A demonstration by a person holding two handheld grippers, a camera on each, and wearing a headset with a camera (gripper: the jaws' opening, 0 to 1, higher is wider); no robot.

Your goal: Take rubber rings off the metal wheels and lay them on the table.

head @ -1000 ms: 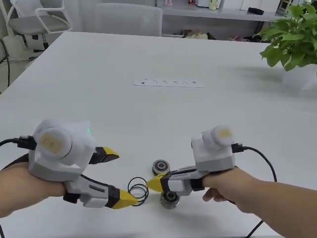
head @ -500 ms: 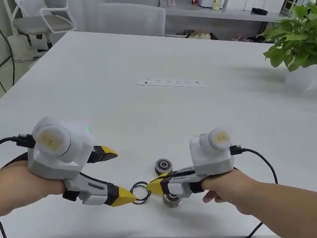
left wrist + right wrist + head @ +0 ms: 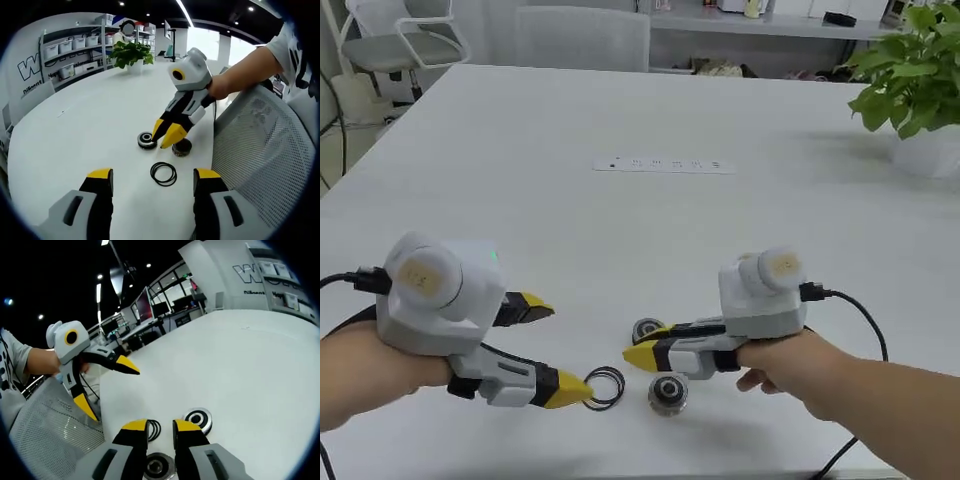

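- Presently, left tool (image 3: pixel 560 348): jaws spread wide, nothing between them. It was held low over the near edge of the desk (image 3: pixel 520 150), with its lower tip just beside the rubber rings (image 3: pixel 604 385).
- Rubber rings: two thin black loops, overlapping, lay flat on the desk. In the left gripper view they sat just ahead of the left tool, in line with the gap between its jaws.
- Near wheel (image 3: pixel 667 392): lay flat on the desk, just right of the rubber rings and apart from them.
- Far wheel (image 3: pixel 645 328): lay flat on the desk, near the other. In the head view it was partly hidden behind the right tool (image 3: pixel 638 354).
- Right tool: jaws drawn all but together, with a thin slit between them, and pinched nothing. It hung clear of the desk with its tips over the space between the two wheels.
- Condition of wheels: whether a ring sat on either one could not be told.
- Step in hand (judged): two rings were laid down, and both tools were free and placed for the next wheel.
- Next move (judged): the right tool would need to spread before it could seat on a wheel. The left tool, already wide, was placed to steady that wheel or catch a ring's edge.
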